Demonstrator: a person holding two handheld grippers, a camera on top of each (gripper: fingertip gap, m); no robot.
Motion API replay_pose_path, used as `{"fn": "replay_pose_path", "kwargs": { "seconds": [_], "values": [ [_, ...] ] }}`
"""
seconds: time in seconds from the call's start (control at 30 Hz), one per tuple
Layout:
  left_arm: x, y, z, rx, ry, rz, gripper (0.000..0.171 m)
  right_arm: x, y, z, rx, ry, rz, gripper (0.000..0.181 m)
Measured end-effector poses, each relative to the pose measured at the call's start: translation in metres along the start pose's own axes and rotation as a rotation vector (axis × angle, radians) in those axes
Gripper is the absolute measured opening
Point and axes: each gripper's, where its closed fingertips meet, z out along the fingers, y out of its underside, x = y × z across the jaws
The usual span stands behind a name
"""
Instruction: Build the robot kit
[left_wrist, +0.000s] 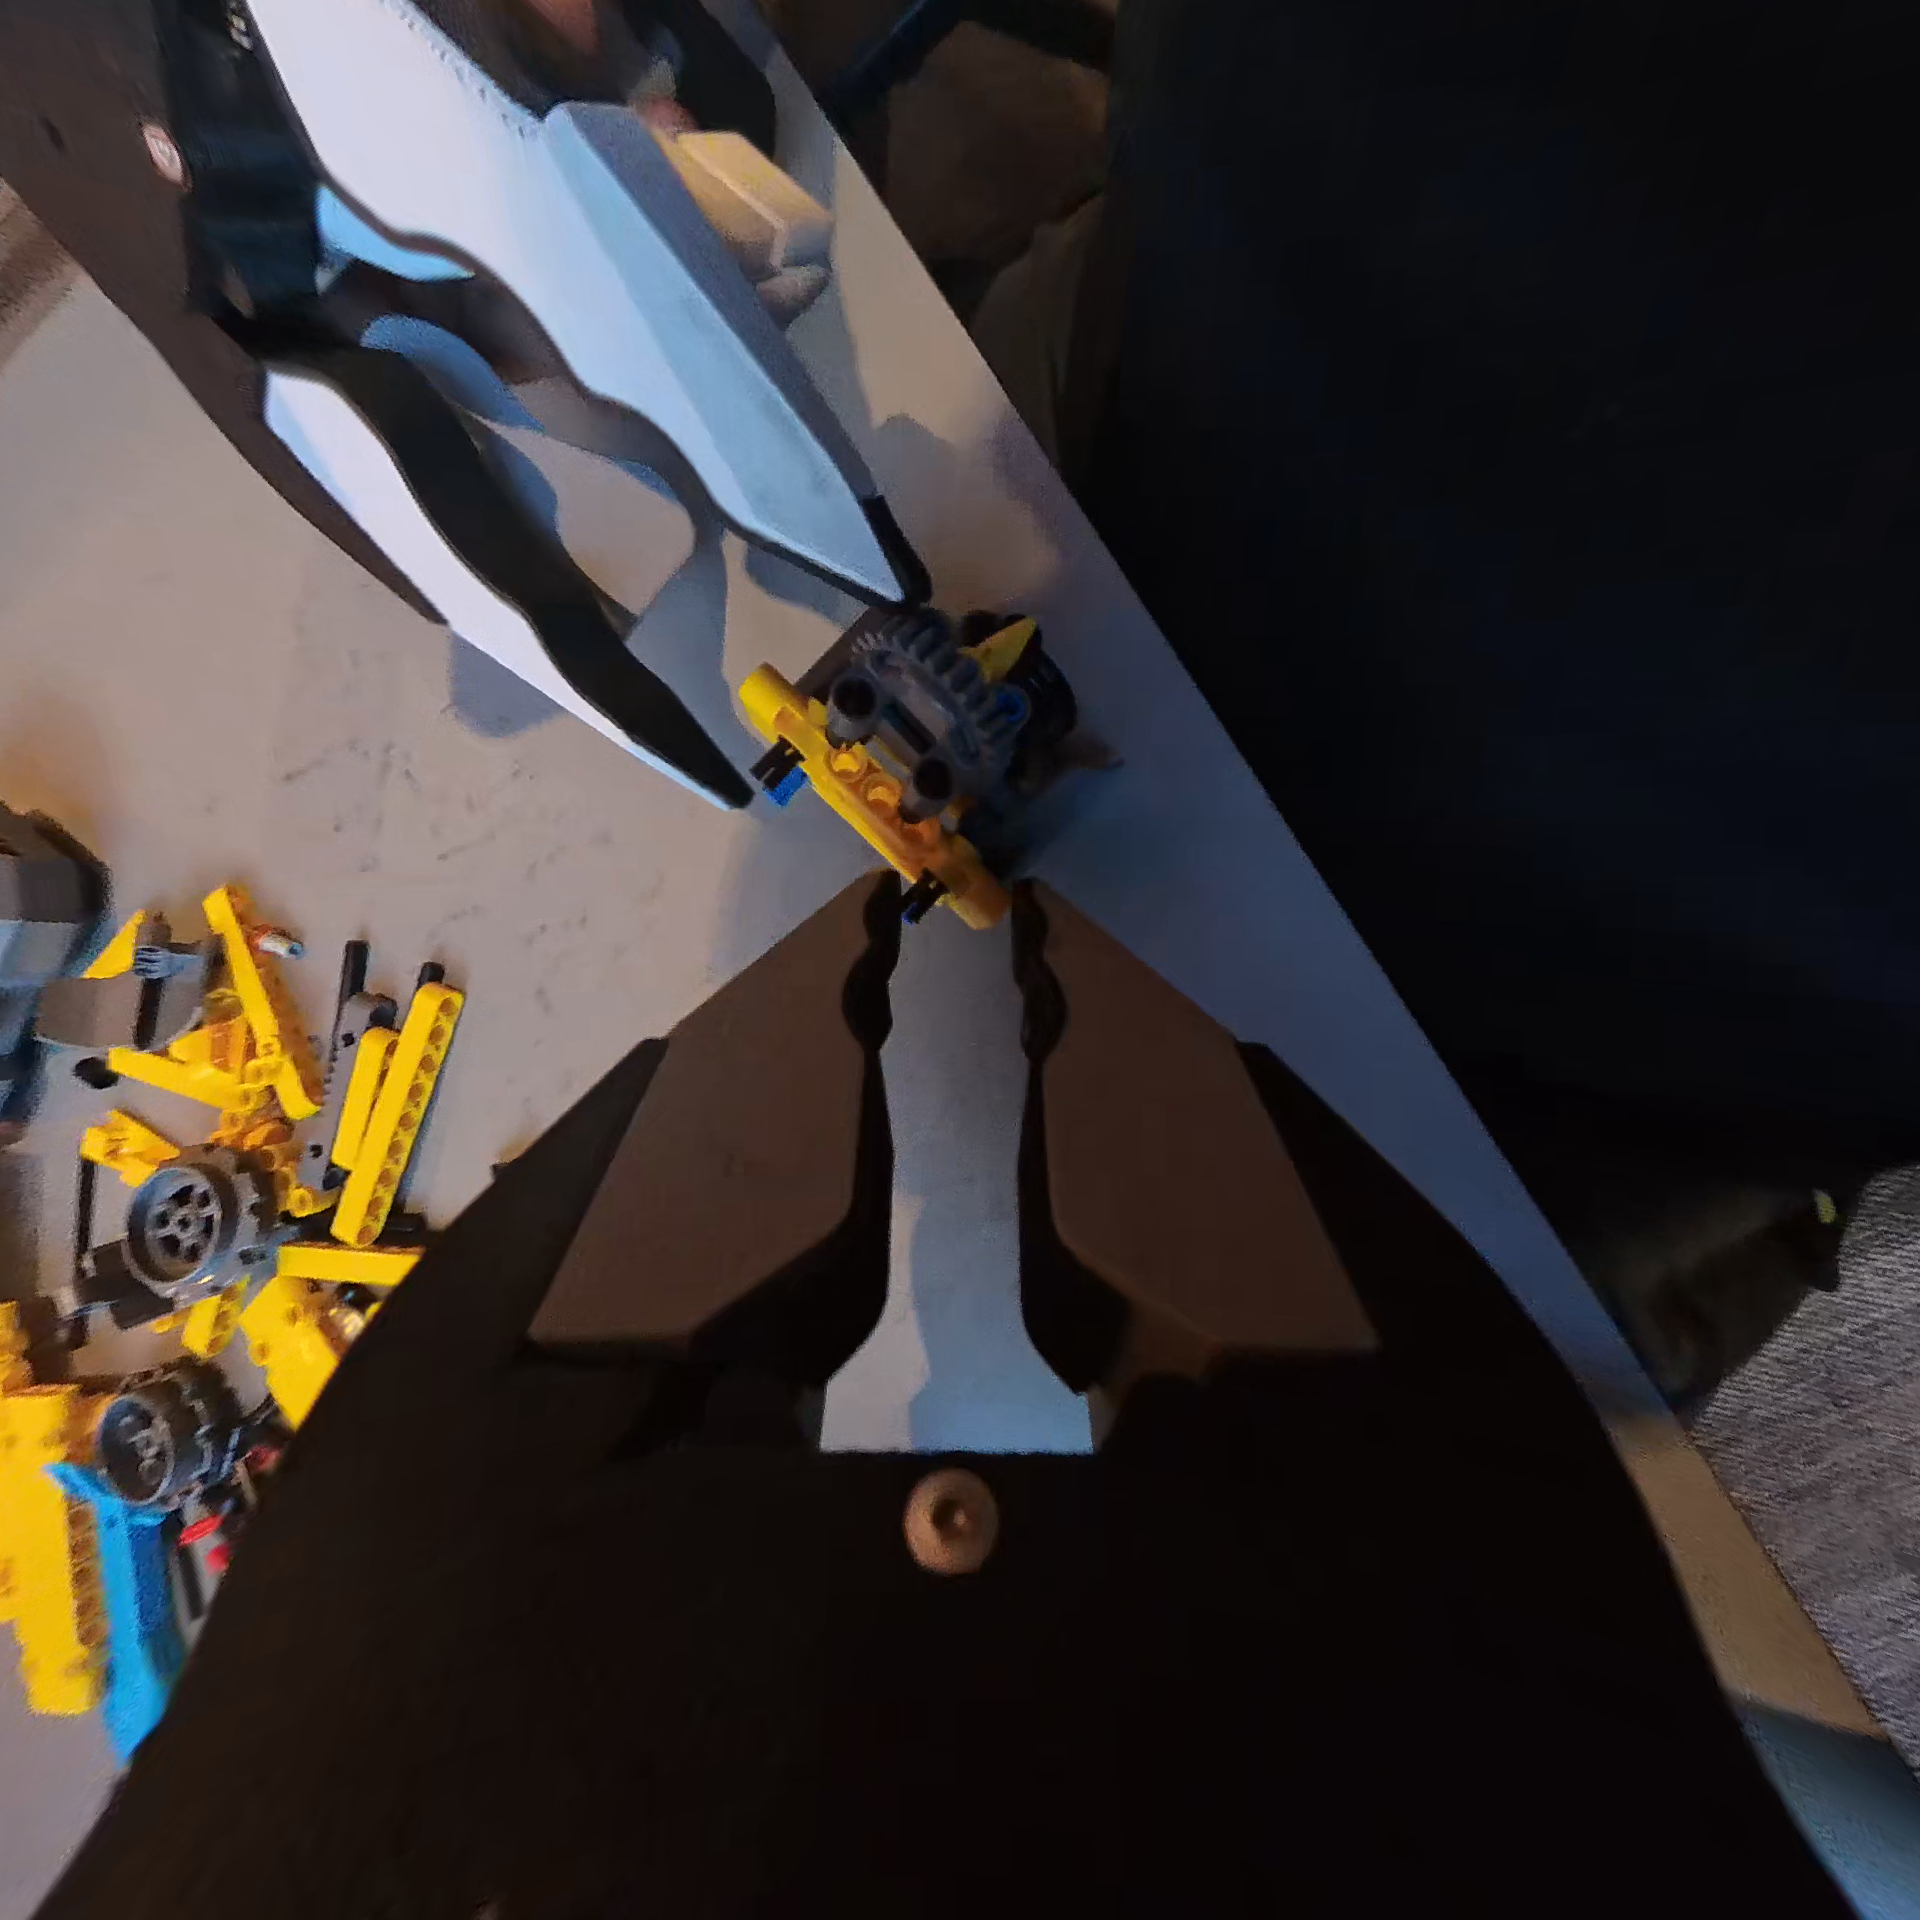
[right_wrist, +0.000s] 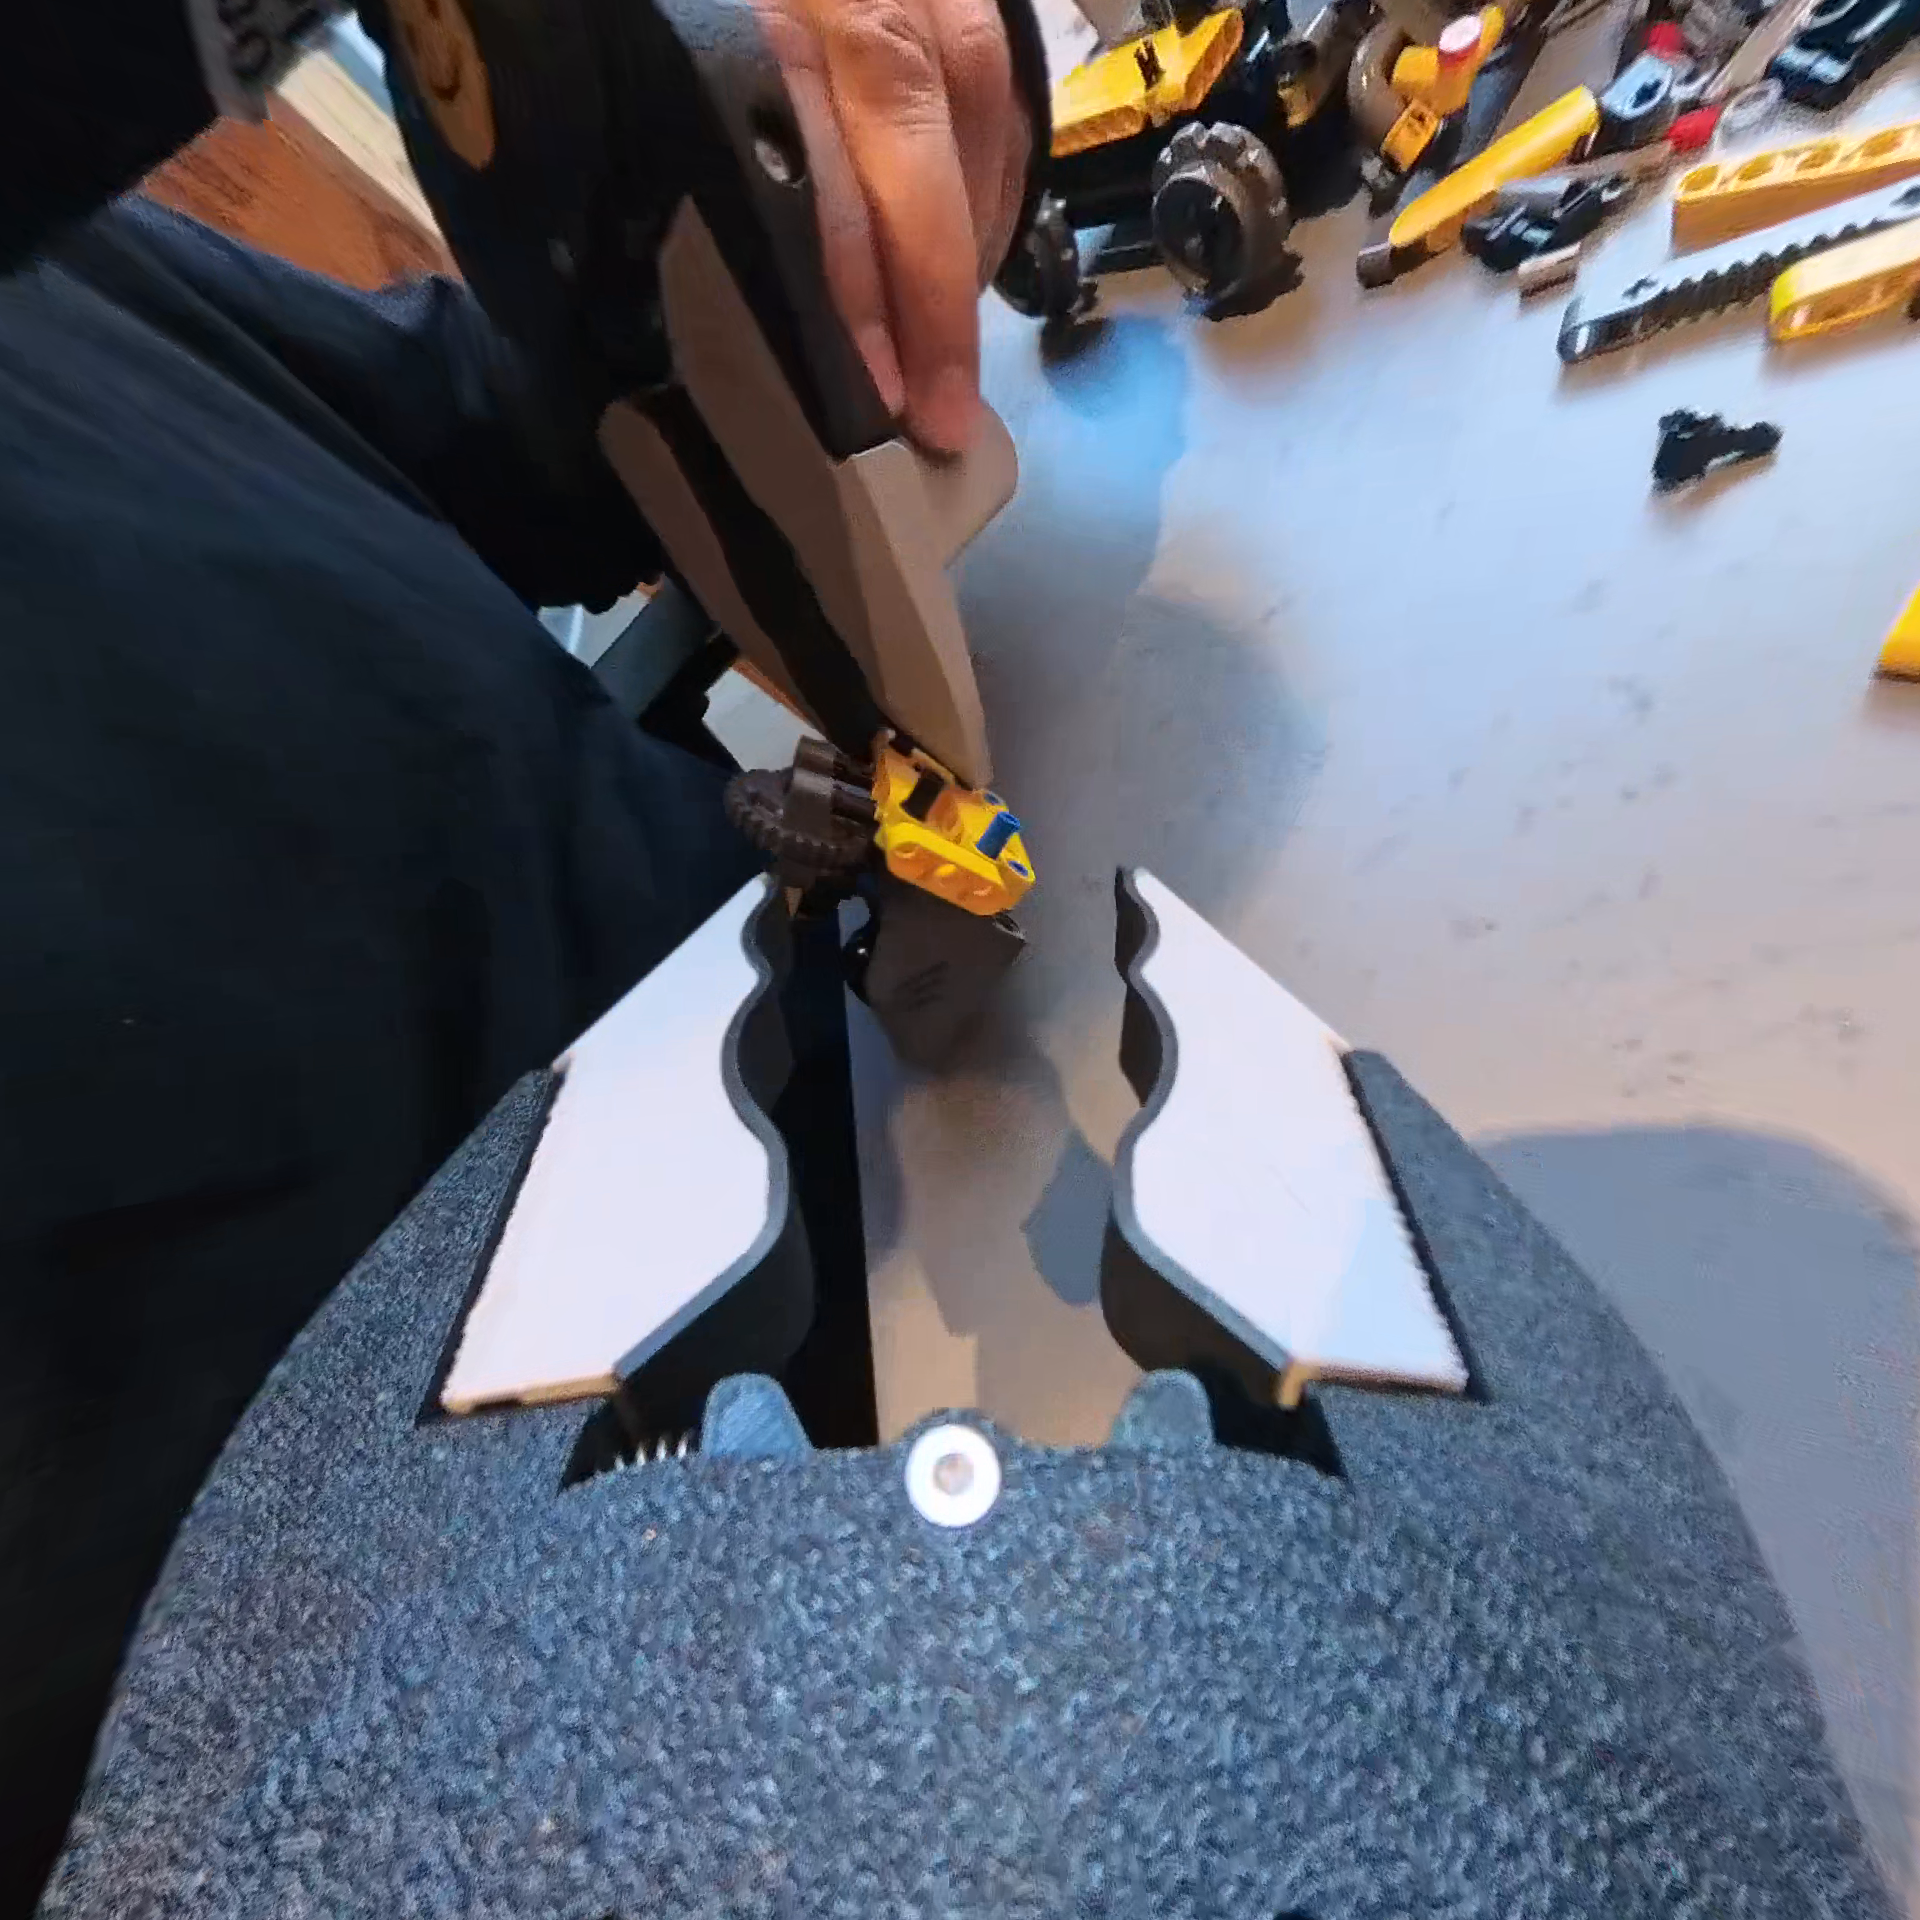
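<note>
A small assembly (left_wrist: 894, 769) of a yellow holed beam, a grey gear and black parts sits at the table's edge. My left gripper (left_wrist: 953, 894) is shut on the near end of its yellow beam. In the right wrist view the left gripper (right_wrist: 925, 764) comes down from above, held by a hand (right_wrist: 904, 208), and pinches the assembly (right_wrist: 951, 847). My right gripper (right_wrist: 945, 883) is open, with one finger on each side of the assembly and not touching it. It also shows in the left wrist view (left_wrist: 821, 691), reaching in from the upper left.
The grey table (right_wrist: 1455, 831) ends at a diagonal edge (left_wrist: 1247, 831) beside the assembly. A pile of yellow beams and wheels (left_wrist: 260, 1143) lies left; it shows in the right wrist view (right_wrist: 1351, 125). A small black piece (right_wrist: 1709, 447) and a toothed black bar (right_wrist: 1683, 286) lie loose. A person's dark clothing (right_wrist: 260, 727) is close. About 11 cm separates my right fingertips from the small black piece (right_wrist: 1709, 447).
</note>
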Motion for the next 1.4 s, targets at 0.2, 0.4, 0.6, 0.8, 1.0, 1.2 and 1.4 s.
{"fn": "replay_pose_path", "kwargs": {
  "seconds": [0.2, 0.4, 0.6, 0.8, 1.0, 1.2, 1.4],
  "values": [
    [-0.003, -0.001, 0.0, -0.011, -0.071, 0.042, 0.02, -0.015, -0.012, 0.003, 0.029, -0.148, 0.157, 0.058],
    [-0.002, -0.006, 0.001, -0.016, -0.09, 0.095, 0.02, -0.017, -0.008, 0.005, 0.021, -0.199, 0.238, 0.045],
    [-0.001, -0.009, 0.005, 0.002, -0.096, 0.086, 0.02, -0.018, -0.005, 0.007, 0.001, -0.144, 0.164, 0.044],
    [0.007, -0.013, 0.004, -0.066, -0.084, 0.139, 0.02, -0.027, 0.001, 0.009, -0.039, -0.153, 0.145, 0.044],
    [0.015, -0.028, 0.007, 0.025, -0.092, 0.101, 0.02, -0.039, 0.012, 0.004, -0.04, -0.14, 0.045, 0.043],
    [0.025, -0.042, 0.002, 0.303, 0.009, -0.294, 0.044, -0.043, 0.014, 0.002, 0.017, -0.114, -0.013, 0.042],
    [0.011, -0.037, 0.004, 0.413, 0.086, -0.765, 0.071, -0.046, 0.017, -0.004, 0.068, -0.064, -0.104, 0.041]
  ]
}}
